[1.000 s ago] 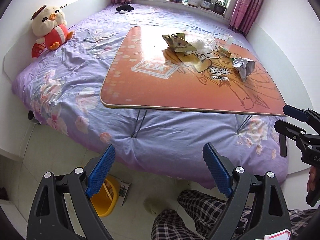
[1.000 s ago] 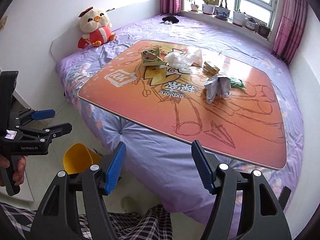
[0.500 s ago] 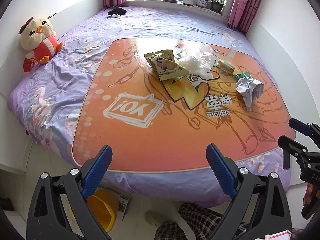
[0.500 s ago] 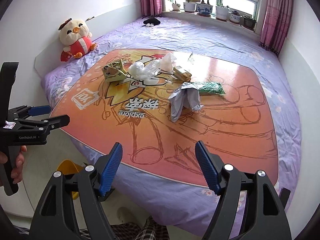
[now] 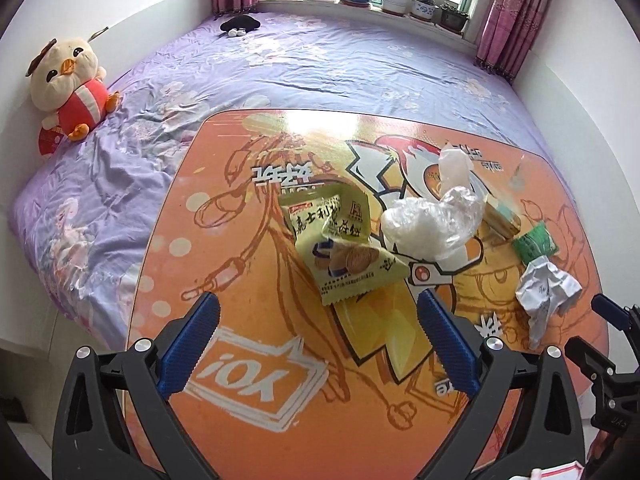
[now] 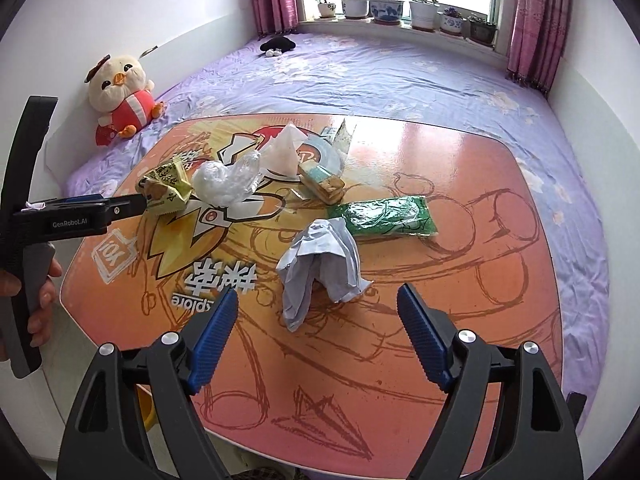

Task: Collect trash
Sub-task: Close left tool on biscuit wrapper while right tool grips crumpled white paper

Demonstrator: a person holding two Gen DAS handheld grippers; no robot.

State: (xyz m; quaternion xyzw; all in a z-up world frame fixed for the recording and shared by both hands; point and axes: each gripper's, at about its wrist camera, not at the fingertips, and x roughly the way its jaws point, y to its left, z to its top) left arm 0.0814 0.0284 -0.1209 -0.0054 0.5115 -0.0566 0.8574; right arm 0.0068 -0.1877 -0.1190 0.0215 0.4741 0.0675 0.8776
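While both grippers tilt down over the orange table [image 5: 248,264], the left gripper [image 5: 318,338] stands with its jaws spreading wide and nothing between them, just short of the yellow biscuit wrapper [image 5: 344,254]. In the right view a hand [image 6: 34,300] grips its handle at the left edge. Jaws of the right gripper [image 6: 318,330] are also opening, empty, just near of the crumpled paper [image 6: 320,264]. Farther lie a clear plastic bag [image 6: 228,180], right of the wrapper, and a green packet [image 6: 384,216].
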